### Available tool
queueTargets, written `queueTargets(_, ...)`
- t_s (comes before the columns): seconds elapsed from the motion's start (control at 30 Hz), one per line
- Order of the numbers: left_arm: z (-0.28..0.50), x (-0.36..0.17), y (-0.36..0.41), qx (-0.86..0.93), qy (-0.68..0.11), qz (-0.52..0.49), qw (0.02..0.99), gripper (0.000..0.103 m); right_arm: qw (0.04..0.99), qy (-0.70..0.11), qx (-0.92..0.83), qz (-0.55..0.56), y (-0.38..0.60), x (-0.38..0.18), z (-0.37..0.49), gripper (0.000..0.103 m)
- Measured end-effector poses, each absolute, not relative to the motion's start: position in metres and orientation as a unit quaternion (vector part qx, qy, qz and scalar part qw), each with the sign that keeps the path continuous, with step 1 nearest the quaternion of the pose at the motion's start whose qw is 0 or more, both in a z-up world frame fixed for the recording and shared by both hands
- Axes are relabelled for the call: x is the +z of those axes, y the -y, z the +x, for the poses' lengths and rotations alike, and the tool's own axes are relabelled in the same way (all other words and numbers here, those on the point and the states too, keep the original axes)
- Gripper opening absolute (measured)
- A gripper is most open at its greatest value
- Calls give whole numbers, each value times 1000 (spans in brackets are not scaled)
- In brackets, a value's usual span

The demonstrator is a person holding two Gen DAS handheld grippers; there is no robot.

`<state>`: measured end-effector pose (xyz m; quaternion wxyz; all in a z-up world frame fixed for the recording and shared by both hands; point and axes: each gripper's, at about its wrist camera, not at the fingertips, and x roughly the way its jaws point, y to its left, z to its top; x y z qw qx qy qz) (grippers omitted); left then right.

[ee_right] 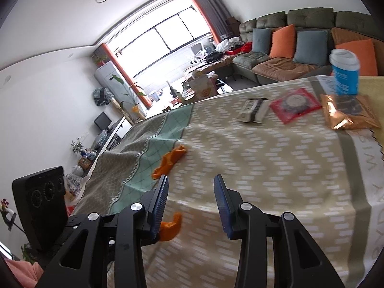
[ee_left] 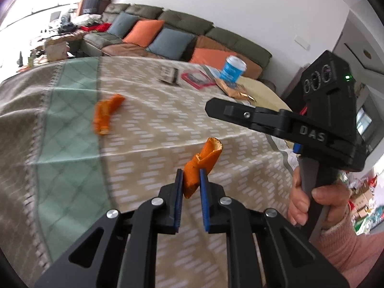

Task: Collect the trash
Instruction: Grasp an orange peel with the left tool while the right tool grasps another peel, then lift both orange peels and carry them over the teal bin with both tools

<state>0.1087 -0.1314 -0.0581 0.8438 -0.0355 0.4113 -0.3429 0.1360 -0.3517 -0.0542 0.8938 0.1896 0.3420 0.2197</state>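
Observation:
My left gripper (ee_left: pixel 191 177) is shut on a piece of orange peel (ee_left: pixel 202 162) and holds it above the tablecloth; the same peel shows in the right wrist view (ee_right: pixel 171 226) behind my left finger pad. A second orange peel (ee_left: pixel 106 114) lies on the cloth near the green stripe, also seen in the right wrist view (ee_right: pixel 171 162). My right gripper (ee_right: pixel 190 189) is open and empty above the cloth; it appears in the left wrist view (ee_left: pixel 216 106) at the right.
At the table's far end stand a blue can (ee_right: pixel 345 72), a copper foil wrapper (ee_right: pixel 348 115), a red packet (ee_right: pixel 295 105) and a small white-and-black box (ee_right: pixel 254 110). A sofa (ee_right: pixel 288 48) with cushions lies beyond the table.

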Motion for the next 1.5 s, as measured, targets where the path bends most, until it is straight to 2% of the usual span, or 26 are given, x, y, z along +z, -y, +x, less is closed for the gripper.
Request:
queueTargets(0.6,94,-53,-15,-209,-385,-133,889,14,871,-415,232,123,261,-75,198,40)
queueTargets(0.67,91,-53,-25,-196,-381,-137,893,14,871,-423,223,114,253,-78,202,45)
queueTargets(0.73,88,-53,-32,-191,-379,-141,894,14,873,-425,213,107,249,-79,205,45)
queueTargets(1.0,76,-55,-56,-176,-374,-156,897,14,884,-431,175,51,236,-78,205,31)
queueTargets(1.07,73,-56,-61,-172,-373,-157,898,14,884,-430,173,52,237,-78,204,22)
queueTargets(1.13,71,-56,-66,-170,-371,-160,899,14,886,-427,174,57,240,-77,203,18)
queueTargets(1.5,60,-52,-90,-145,-359,-166,907,14,884,-386,254,68,217,-58,168,17)
